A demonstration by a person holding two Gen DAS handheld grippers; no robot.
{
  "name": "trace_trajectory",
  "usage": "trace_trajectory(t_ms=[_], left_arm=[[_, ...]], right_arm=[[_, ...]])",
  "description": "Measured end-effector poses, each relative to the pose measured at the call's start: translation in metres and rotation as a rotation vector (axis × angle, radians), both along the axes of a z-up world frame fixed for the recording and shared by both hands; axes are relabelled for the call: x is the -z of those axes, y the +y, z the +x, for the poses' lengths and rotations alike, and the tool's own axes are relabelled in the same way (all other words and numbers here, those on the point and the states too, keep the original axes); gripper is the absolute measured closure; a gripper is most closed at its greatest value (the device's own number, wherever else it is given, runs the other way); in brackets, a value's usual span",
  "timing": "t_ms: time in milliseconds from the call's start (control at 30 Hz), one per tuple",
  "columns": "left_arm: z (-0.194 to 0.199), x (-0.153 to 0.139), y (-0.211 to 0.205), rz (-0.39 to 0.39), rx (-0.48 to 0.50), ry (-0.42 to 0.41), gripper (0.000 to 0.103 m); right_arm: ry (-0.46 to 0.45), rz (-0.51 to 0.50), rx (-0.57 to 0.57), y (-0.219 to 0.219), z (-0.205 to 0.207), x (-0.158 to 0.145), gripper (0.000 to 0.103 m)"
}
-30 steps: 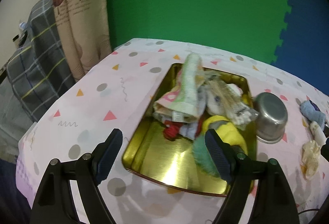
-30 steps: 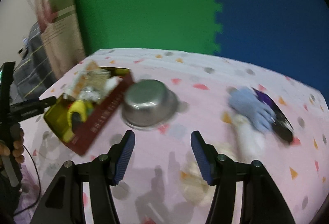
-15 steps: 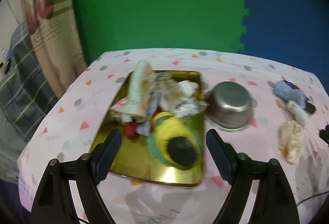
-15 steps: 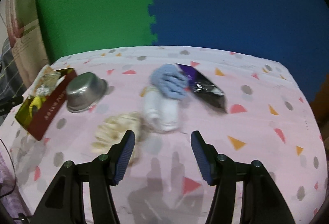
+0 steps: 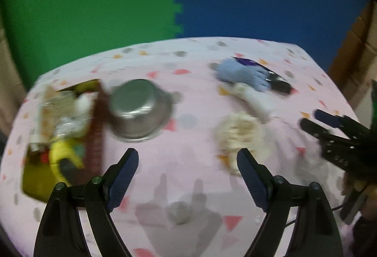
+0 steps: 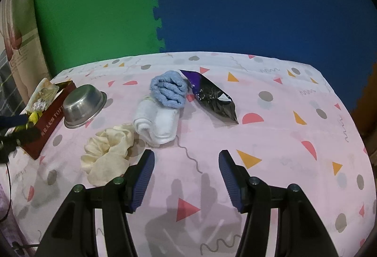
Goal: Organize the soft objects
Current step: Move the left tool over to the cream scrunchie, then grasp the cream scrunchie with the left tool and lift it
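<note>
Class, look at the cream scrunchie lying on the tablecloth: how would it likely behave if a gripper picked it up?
The cream scrunchie looks like loose, gathered fabric, so it would probably sag and flop rather than hold its shape. It seems thin and puffy, so likely light. Lying flat in folds, it should not roll.

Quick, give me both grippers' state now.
Left gripper: open, holding nothing.
Right gripper: open, holding nothing.
</note>
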State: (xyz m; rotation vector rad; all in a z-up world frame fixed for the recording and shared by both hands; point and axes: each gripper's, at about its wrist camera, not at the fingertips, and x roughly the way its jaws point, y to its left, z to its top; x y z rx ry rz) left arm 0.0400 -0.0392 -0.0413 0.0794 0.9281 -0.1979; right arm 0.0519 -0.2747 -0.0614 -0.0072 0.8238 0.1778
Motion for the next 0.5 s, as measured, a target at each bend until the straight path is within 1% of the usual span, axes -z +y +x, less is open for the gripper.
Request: trace_trajectory(t_ms=[133,233,300,433,500], left_arm=[[0.012,0.014,-0.027,-0.007,0.018,0.029,0.020],[0.022,0.024,-0.041,-0.035,0.029,0.071,0.020],[0.027,0.030,-0.050,-0.053,0.035,0.085,0.020],[0.038,0.048,-0.064,-0.033,0.041,0.116,0.020],[0.042,0.055,-0.065,-0.026,0.027,0.129,0.020]], right_arm=[[0.000,0.026,0.004,-0.004,0.000,0.004,0.045],[0.003,0.023,0.005,-0.005,-0.001,0.009,0.045],[0.007,0.030,0.007,-0.008,-0.001,0.013,0.045],[0.018,0.056,0.019,-0.015,0.000,0.019,0.045],[0.023,0.068,0.023,-0.018,0.001,0.021,0.045]])
